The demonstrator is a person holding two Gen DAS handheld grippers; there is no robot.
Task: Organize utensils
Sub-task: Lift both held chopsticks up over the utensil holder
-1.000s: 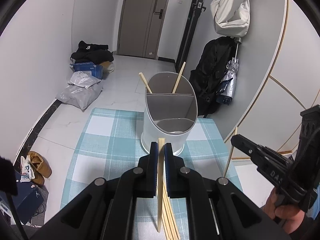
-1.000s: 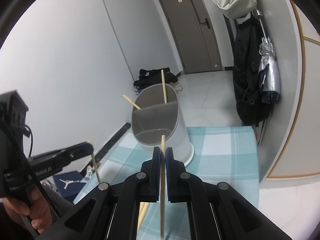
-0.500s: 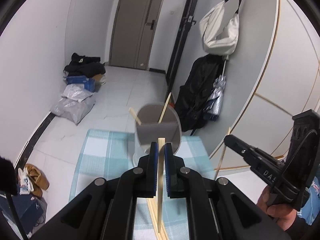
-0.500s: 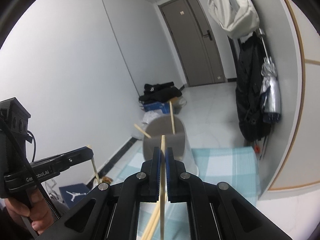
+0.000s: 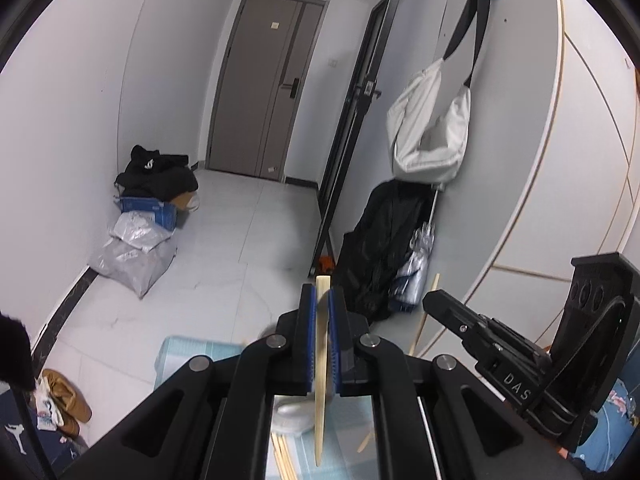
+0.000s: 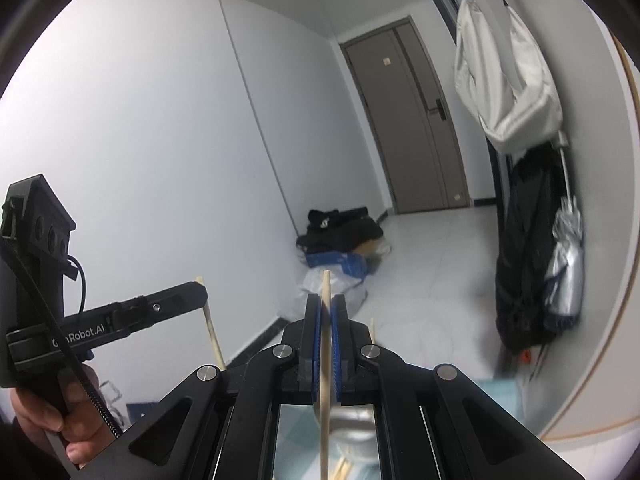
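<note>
My left gripper [image 5: 320,300] is shut on a pale wooden chopstick [image 5: 320,400] that stands nearly upright between its blue pads, high above the table. My right gripper [image 6: 326,300] is shut on a second chopstick [image 6: 325,420], also upright. Each gripper shows in the other's view: the right gripper [image 5: 430,300] with its chopstick [image 5: 422,324], and the left gripper [image 6: 202,292] with its chopstick [image 6: 211,332]. The white and grey utensil holder [image 6: 356,420] sits far below and is mostly hidden by the fingers. Loose chopsticks [image 5: 284,456] lie on the checked cloth [image 5: 188,354].
The holder's base [image 5: 292,416] peeks out under the left fingers. On the floor beyond are grey bags [image 5: 132,256], a blue box [image 5: 152,210] and shoes [image 5: 64,400]. A black coat [image 5: 384,248], an umbrella and a white bag [image 5: 432,128] hang on the right wall.
Both grippers have risen with their chopsticks still gripped. The holder and cloth have slid down in both views and are now mostly hidden behind the fingers.
</note>
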